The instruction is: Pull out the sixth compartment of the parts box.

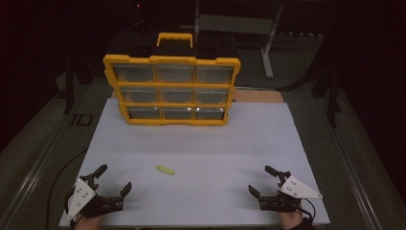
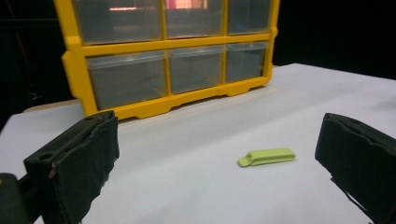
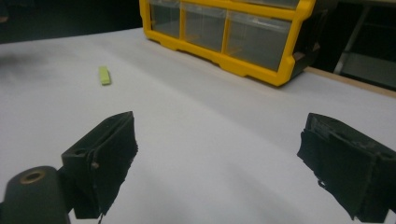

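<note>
Yellow drawer organiser [image 1: 171,89], 3x3 clear drawers, upright at far end of white tabletop [image 1: 249,143]; small lime-green clip-like item [image 1: 165,169] lying flat nr front-centre; metal stand [image 1: 268,48] in dark bkgd.

The high view looks forward and down from above the near edge of the white table [image 1: 201,143], taking in the whole surface. Each gripper view sits low over that edge — left near the left corner, right near the right — facing the far edge. All three share the yellow drawer cabinet [image 1: 172,88] and the small green piece [image 1: 165,169].
</note>
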Demonstrator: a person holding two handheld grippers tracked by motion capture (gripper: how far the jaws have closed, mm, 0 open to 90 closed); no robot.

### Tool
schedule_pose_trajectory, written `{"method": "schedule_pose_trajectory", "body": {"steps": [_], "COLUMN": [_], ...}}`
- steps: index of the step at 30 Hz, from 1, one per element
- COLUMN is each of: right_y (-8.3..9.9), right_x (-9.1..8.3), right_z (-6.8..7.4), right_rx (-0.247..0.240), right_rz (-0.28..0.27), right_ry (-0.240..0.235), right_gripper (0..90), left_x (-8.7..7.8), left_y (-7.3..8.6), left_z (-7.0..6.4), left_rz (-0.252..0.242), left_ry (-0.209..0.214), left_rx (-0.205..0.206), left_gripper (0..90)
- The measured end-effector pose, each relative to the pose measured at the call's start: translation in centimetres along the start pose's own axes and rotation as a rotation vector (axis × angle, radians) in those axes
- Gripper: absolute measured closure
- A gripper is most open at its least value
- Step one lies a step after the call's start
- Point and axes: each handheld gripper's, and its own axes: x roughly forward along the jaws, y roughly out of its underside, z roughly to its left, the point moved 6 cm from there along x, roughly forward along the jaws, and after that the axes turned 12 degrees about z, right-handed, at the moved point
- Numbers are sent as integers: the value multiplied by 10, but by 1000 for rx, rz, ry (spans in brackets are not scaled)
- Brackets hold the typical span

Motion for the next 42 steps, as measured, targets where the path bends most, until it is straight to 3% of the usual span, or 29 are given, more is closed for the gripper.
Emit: {"method": "schedule_pose_trajectory", "body": {"steps": [10, 33, 40, 42], "right_y": [2, -1, -10, -16], "right_x": [5, 4, 1, -1], "right_z": [-4, 4, 12, 13], "right_rx": [17, -40, -84, -76], "right_rz": [19, 43, 31, 19], "right_ry": [-8, -10, 1, 3], "right_gripper": [103, 103, 103, 103], "left_x": [2, -1, -2, -2], "left_y": [-3, -4, -5, -5], "left_z": [-8, -5, -4, -5], "left_rz": [-2, -20, -30, -31], "left_ry": [25, 28, 27, 28], "left_rx": [14, -2, -17, -13], "left_gripper": [4, 4, 3, 3]}}
